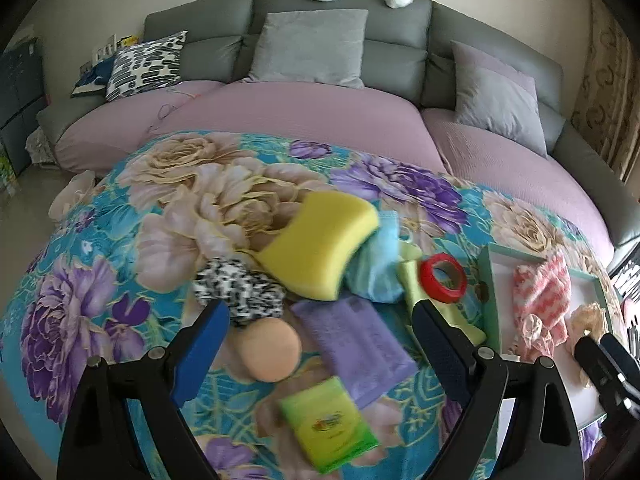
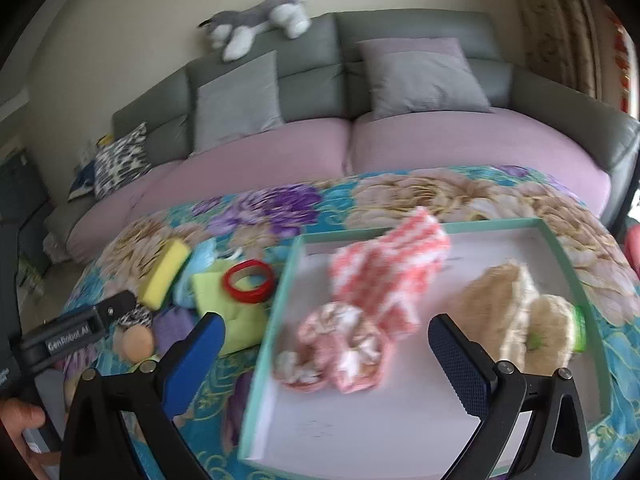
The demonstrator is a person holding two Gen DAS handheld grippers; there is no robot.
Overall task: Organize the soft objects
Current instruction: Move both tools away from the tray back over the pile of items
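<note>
Left gripper (image 1: 320, 332): your jaws stand wide, empty, over the purple cloth (image 1: 354, 350).
Right gripper (image 2: 326, 354): wide, empty, above the tray (image 2: 276, 304).
Pink towel (image 2: 390, 276): inside tray.

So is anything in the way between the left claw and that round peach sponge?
Nothing visible blocks it. The left claw is open over the peach sponge; the black-and-white scrunchie lies just behind the sponge, the purple cloth beside it.
</note>
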